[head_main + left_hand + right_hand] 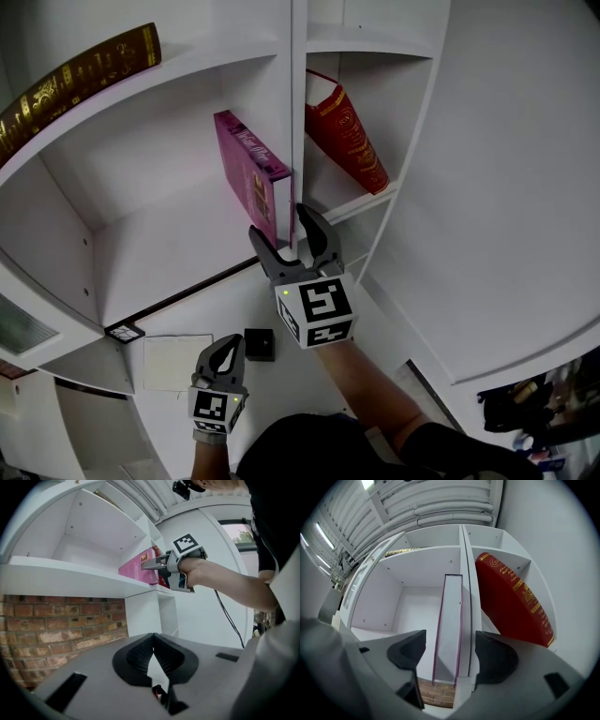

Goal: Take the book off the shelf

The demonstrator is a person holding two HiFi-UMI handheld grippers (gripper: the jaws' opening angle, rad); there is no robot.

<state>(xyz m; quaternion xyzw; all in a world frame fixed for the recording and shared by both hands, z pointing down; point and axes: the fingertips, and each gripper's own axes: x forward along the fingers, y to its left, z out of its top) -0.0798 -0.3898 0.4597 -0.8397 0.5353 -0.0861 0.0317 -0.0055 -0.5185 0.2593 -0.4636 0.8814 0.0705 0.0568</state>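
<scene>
Right gripper [279,221] — raised, arm stretched forward and upward, forearm [375,389] bare; marker cube faces the head camera; jaws spread wide, pads pressing nothing. Left gripper [226,345] — held low, close to the body (well below the right one), pointing roughly level; jaws closed, tips touching, empty.

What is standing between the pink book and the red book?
A white upright divider separates the pink book from the red book, seen in the right gripper view.
</scene>
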